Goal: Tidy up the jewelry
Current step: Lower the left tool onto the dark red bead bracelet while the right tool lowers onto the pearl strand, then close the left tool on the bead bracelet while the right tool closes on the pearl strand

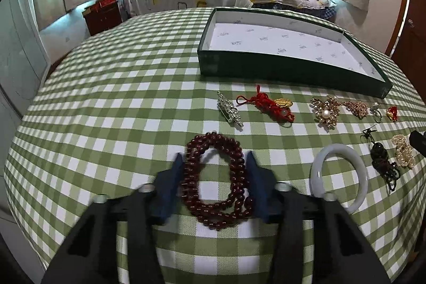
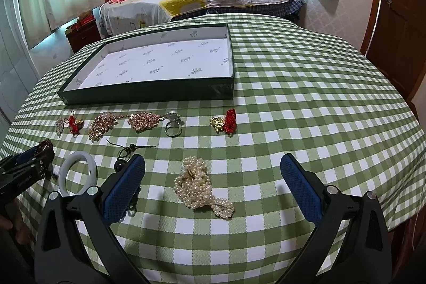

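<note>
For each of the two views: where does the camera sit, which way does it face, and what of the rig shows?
Left wrist: on the left gripper, facing across the checked table toward the green box; its blue fingers flank the dark red bead necklace.
Right wrist: on the right gripper, same direction; its open fingers flank the pearl bracelet; the left gripper shows at left.
Shared: box, white bangle, brooches, bed.

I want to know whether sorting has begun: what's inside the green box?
Nothing: the box shows only its white printed lining. Its near wall hides a strip of floor in both views.
</note>
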`<state>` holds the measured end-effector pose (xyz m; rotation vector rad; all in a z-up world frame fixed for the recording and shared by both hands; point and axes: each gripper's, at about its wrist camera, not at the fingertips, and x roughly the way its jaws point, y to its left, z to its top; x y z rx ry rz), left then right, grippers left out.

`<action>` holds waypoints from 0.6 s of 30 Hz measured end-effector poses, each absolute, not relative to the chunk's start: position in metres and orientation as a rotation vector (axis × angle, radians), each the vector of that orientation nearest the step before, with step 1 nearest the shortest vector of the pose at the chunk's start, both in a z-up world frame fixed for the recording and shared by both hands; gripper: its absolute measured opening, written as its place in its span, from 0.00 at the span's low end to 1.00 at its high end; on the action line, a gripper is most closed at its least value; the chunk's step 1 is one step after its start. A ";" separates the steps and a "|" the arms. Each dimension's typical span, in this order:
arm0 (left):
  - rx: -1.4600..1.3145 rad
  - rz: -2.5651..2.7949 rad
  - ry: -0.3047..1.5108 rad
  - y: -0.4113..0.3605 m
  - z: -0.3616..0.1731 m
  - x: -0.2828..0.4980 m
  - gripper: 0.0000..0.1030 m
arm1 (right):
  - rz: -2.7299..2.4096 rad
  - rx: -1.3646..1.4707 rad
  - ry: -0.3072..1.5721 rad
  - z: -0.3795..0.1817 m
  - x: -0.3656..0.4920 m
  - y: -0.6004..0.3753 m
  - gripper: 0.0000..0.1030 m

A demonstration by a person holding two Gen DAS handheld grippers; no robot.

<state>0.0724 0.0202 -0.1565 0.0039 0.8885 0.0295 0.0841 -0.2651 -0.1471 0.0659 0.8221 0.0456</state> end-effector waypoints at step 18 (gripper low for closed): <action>-0.014 0.026 0.876 0.022 -0.155 0.071 0.15 | 0.102 0.004 0.892 -0.169 0.081 -0.255 0.55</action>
